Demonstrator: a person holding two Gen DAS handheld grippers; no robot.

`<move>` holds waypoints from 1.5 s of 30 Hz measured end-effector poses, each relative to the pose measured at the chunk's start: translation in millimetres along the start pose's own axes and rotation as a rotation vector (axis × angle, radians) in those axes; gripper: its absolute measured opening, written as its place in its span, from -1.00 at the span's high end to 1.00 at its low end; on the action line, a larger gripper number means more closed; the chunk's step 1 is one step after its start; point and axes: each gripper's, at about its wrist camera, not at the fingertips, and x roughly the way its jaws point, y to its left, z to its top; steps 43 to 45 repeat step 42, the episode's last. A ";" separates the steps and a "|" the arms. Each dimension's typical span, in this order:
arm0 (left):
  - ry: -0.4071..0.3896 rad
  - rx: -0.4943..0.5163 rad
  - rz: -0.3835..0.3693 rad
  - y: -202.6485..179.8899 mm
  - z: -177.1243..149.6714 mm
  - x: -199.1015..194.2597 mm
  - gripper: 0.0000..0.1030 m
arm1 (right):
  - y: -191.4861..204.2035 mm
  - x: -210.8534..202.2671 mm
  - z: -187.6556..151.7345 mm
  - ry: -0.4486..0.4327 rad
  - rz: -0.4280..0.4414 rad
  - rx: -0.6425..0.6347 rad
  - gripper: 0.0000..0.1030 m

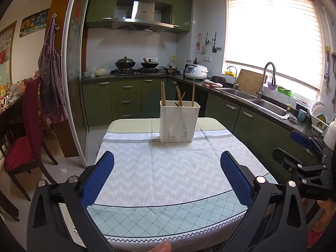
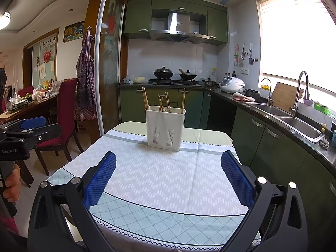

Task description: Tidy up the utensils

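Both claws, left claw [image 1: 167,159] and right claw [image 2: 168,160], gape wide and empty over the desk [image 1: 163,172]; beyond them stands the white holder [image 1: 178,121], chopsticks [image 1: 163,94] upright inside.

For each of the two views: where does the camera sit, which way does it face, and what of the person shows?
Left wrist: behind the open left claw, facing the white utensil holder and stove; right claw at right edge.
Right wrist: behind the open right claw, same heading; left claw and a hand at left.
Shared: holder, chopsticks, tablecloth.
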 end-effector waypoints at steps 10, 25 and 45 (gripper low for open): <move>-0.004 0.006 0.012 -0.9 -0.9 -0.6 -0.87 | -0.2 3.6 -2.8 0.004 0.005 -0.003 -0.91; -0.012 0.027 0.021 3.5 -1.9 8.4 -0.87 | -2.6 19.9 -6.5 0.031 0.006 0.004 -0.91; 0.154 0.015 0.078 29.7 -10.7 90.9 -0.87 | -34.0 99.0 -27.4 0.169 -0.027 0.063 -0.91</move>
